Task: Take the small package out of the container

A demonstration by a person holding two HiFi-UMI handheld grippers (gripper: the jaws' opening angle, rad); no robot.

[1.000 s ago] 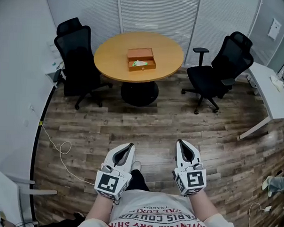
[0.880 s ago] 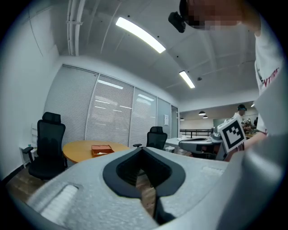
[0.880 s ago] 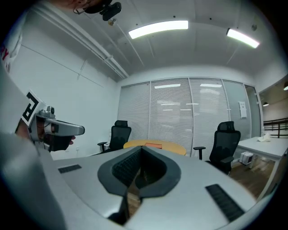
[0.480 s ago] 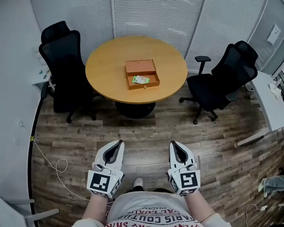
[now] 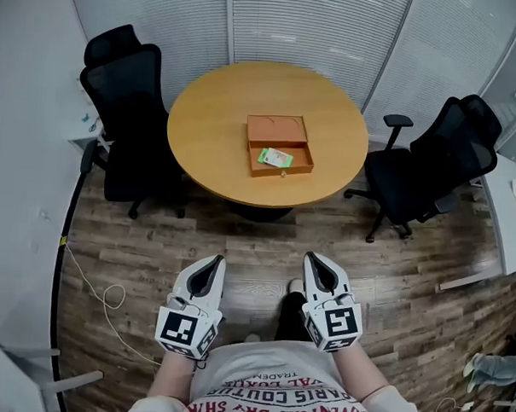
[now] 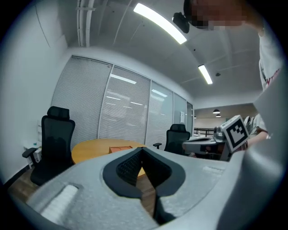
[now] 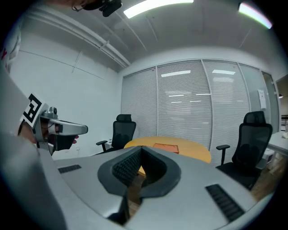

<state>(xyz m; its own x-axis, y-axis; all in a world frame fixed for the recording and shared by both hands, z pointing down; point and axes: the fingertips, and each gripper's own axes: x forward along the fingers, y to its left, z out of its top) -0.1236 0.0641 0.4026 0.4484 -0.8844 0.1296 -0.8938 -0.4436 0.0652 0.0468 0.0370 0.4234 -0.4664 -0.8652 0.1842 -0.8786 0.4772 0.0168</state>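
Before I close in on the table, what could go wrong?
1. Both the left tool and right tool are shut; reaching in like that would likely shove the green package or slide the box on the table.
2. The loose cable on the floor at left is a trip hazard.

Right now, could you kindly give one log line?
left gripper: shut, empty | right gripper: shut, empty | small package: in container on table
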